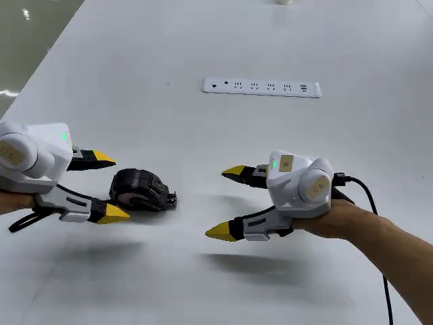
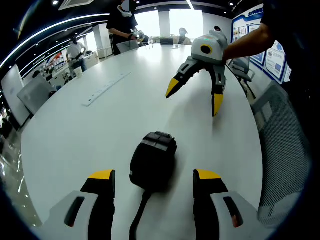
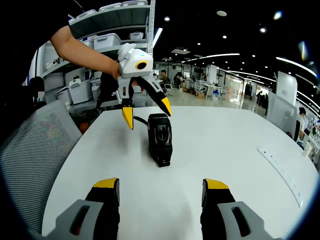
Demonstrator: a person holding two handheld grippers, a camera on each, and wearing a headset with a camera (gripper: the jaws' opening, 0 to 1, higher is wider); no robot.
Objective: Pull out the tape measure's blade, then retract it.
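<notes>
The left gripper is wide open, with the black tape measure between its jaws, not touching them. The right gripper is wide open too, holding nothing, near it. The tape measure lies on the white worktop, nearer its left edge.

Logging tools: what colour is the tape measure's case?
The tape measure is black; clearest in the left gripper view.
</notes>
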